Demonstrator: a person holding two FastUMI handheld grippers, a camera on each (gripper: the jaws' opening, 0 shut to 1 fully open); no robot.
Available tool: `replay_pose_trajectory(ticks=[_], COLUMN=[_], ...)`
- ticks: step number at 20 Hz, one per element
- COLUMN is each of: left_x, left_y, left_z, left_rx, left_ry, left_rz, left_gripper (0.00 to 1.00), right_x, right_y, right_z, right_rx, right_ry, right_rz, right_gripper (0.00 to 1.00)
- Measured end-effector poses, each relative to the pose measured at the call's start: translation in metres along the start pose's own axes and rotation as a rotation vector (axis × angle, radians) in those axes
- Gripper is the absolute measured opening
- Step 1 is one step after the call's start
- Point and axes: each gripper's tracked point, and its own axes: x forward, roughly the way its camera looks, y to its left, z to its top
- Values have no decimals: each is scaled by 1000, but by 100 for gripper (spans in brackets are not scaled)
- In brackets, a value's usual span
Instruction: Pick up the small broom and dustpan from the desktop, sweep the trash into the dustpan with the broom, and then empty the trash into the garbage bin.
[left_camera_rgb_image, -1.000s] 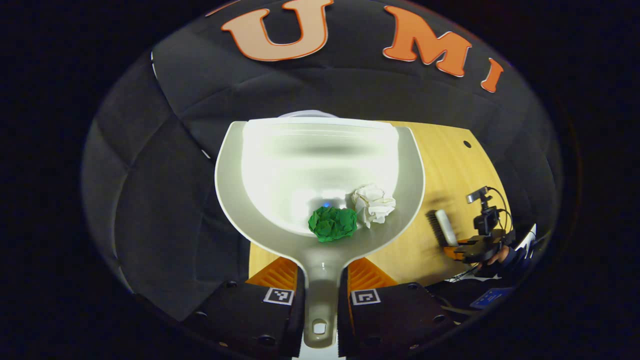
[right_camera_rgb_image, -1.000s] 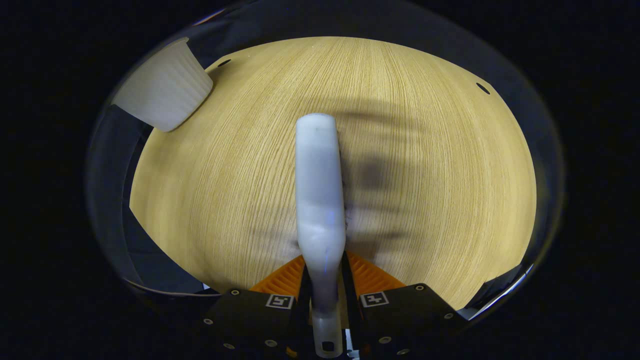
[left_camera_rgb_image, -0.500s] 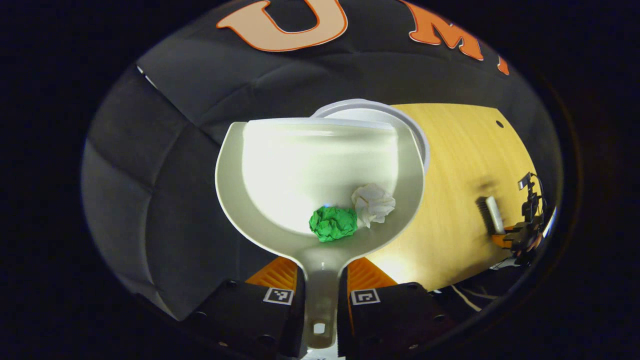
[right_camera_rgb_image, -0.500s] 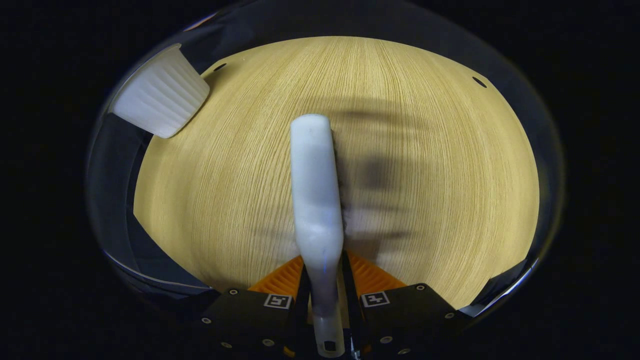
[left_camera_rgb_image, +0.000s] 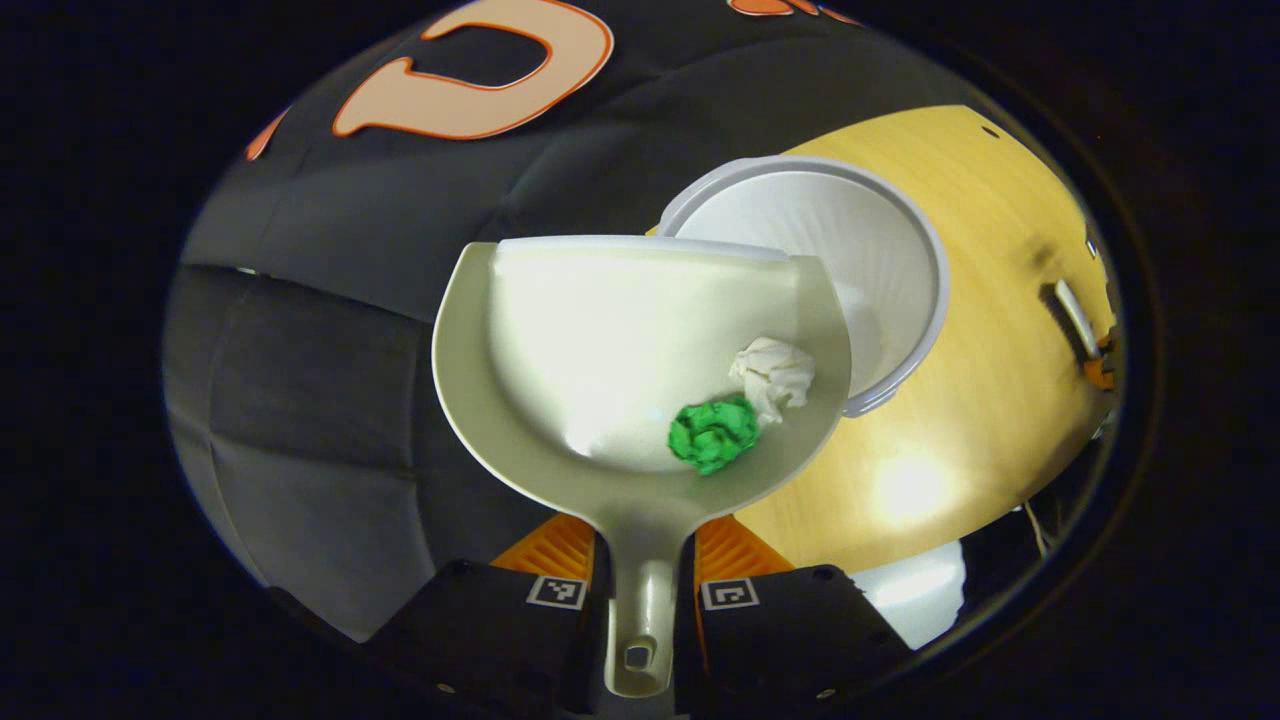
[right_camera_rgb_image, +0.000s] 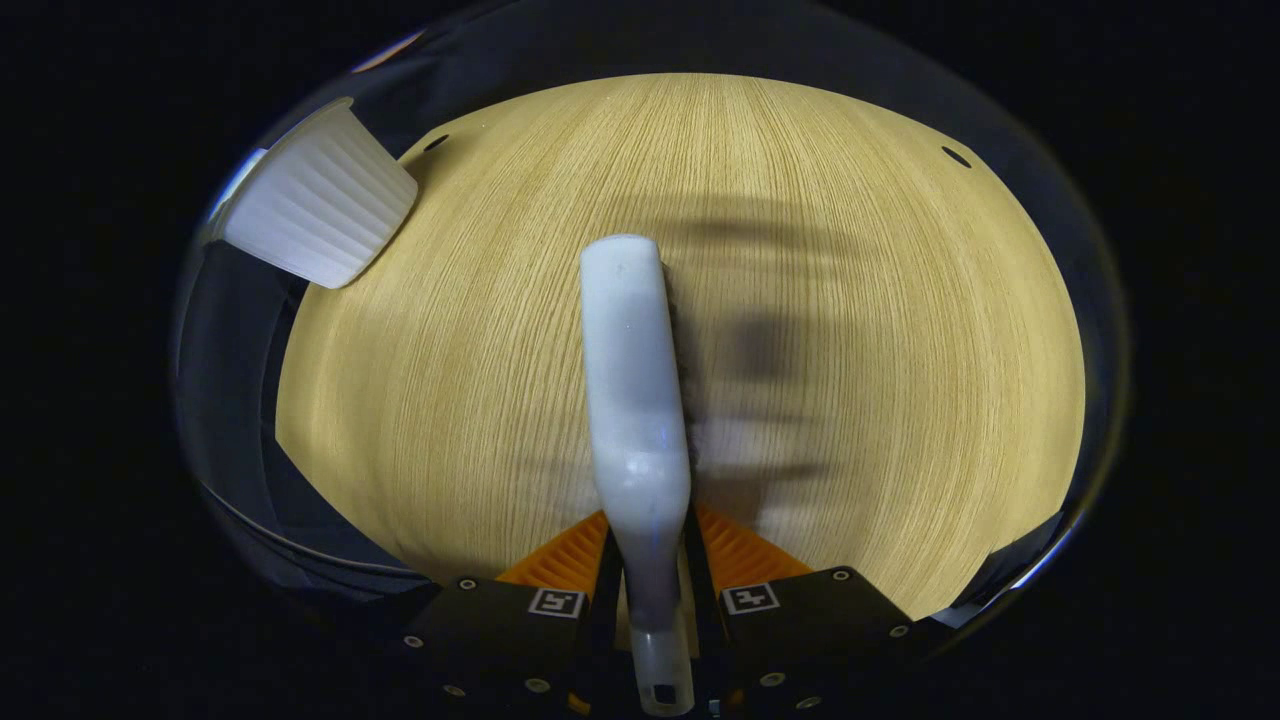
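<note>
while my left gripper (left_camera_rgb_image: 640, 600) clamps the pale plastic dustpan (left_camera_rgb_image: 640, 350) beside the white ribbed garbage bin (left_camera_rgb_image: 850, 250), green paper ball (left_camera_rgb_image: 713, 433) and white paper wad (left_camera_rgb_image: 772, 374) inside, my right gripper (right_camera_rgb_image: 655, 600) grips the white-handled small broom (right_camera_rgb_image: 635, 400), well apart from that bin.

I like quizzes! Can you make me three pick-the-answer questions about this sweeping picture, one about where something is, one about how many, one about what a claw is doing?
1. Where are the paper balls?
A on the table
B in the dustpan
C in the bin

2. How many paper balls are there?
A one
B two
C four

3. What is the right claw doing?
A gripping the broom handle
B hanging open
C holding the bin

Answers:
1 B, the green paper ball and white paper ball lie in the dustpan.
2 B, one green, one white.
3 A, the right claw is closed on the broom.
</note>
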Motion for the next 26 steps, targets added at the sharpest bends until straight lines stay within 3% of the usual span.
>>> replay_pose_trajectory(ticks=[3, 13, 15, 19, 20, 21, 26], left_x=[-2, -3, -5, -8, -6, -4, 19], left_y=[3, 27, 25, 19, 12, 2, -61], left_z=[1, 8, 8, 3, 0, -5, -7], left_rx=[89, 508, 543, 460, 400, 326, -25], left_ry=[10, 10, 8, -19, -30, -40, -120], left_rz=[40, 349, 373, 353, 323, 289, 151], left_gripper=[27, 27, 27, 27, 27, 27, 27], right_x=[-1, -5, -7, -12, -13, -17, -31], right_y=[1, -1, -1, 1, 2, 2, 1], right_z=[2, 5, 6, 9, 11, 13, 35], right_rx=[15, 46, 48, 55, 61, 67, 91], right_ry=[-8, -8, -11, -35, -48, -64, -177], right_rz=[6, 6, 10, 22, 27, 32, 50], right_gripper=[35, 35, 35, 35, 25, 36, 43])
